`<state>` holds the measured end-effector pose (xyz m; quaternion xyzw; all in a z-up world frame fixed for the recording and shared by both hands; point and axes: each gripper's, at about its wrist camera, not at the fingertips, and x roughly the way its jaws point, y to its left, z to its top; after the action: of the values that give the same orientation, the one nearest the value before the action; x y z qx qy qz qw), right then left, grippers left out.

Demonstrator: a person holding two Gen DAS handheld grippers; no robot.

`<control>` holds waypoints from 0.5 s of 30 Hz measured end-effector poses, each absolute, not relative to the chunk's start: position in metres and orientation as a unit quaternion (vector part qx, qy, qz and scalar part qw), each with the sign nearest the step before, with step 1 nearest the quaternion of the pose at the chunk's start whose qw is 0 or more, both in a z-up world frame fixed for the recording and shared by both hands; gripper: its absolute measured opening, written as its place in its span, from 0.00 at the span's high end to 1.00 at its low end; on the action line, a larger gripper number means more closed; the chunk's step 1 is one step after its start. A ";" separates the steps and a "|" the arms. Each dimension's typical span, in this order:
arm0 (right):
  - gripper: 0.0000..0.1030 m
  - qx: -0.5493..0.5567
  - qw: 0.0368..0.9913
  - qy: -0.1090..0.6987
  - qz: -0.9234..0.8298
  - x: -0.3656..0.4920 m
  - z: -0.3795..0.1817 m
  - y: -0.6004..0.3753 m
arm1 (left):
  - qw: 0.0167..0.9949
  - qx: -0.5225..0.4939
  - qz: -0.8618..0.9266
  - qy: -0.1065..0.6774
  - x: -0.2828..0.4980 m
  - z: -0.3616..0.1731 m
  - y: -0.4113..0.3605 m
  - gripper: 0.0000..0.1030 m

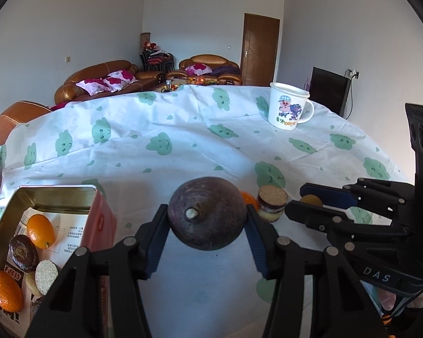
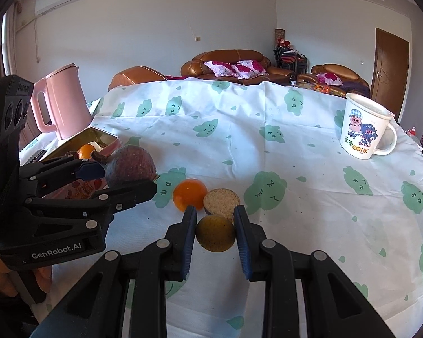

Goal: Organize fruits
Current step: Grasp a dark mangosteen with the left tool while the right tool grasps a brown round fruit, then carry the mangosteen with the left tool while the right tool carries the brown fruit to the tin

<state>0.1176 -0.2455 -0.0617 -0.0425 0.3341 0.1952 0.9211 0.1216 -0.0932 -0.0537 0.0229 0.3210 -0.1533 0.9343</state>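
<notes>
My left gripper (image 1: pixel 207 219) is shut on a dark purple round fruit (image 1: pixel 206 212) and holds it above the cloth; the same fruit (image 2: pixel 129 166) and gripper (image 2: pixel 121 181) show in the right wrist view. My right gripper (image 2: pixel 215 225) is closed on a yellow-green round fruit (image 2: pixel 215 233) resting on the cloth; this gripper (image 1: pixel 310 201) also shows in the left wrist view. An orange fruit (image 2: pixel 189 195) and a cut piece with a grainy top (image 2: pixel 221 200) lie just beyond it. An open pink tin (image 1: pixel 56 194) at the left holds several fruits.
A white cartoon mug (image 2: pixel 365 128) stands at the far right of the table. A pink kettle (image 2: pixel 62 101) stands at the left behind the tin (image 2: pixel 104 138). The table carries a white cloth with green cloud prints (image 2: pixel 268 155). Sofas stand behind.
</notes>
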 end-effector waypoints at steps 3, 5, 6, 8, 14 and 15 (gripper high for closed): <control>0.72 -0.044 0.924 0.324 0.199 0.115 -0.060 -0.245 | 0.941 0.020 -0.146 0.303 0.116 -0.050 -0.090 0.47; 0.72 -0.044 0.926 0.317 0.201 0.113 -0.058 -0.245 | 0.945 0.016 -0.143 0.293 0.112 -0.048 -0.087 0.47; 0.72 -0.043 0.927 0.314 0.202 0.112 -0.057 -0.246 | 0.947 0.014 -0.142 0.289 0.111 -0.047 -0.086 0.47; 0.72 -0.042 0.928 0.309 0.204 0.110 -0.056 -0.246 | 0.950 0.014 -0.137 0.280 0.107 -0.045 -0.085 0.47; 0.72 -0.039 0.934 0.290 0.207 0.105 -0.052 -0.249 | 0.958 0.026 -0.126 0.257 0.097 -0.042 -0.088 0.47; 0.72 -0.040 0.934 0.287 0.207 0.104 -0.052 -0.249 | 0.959 0.027 -0.125 0.253 0.095 -0.041 -0.088 0.47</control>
<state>0.1041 -0.2487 -0.0516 -0.0395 0.2870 0.2072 0.9344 0.0949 -0.0879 -0.0410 0.0267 0.2527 -0.1250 0.9591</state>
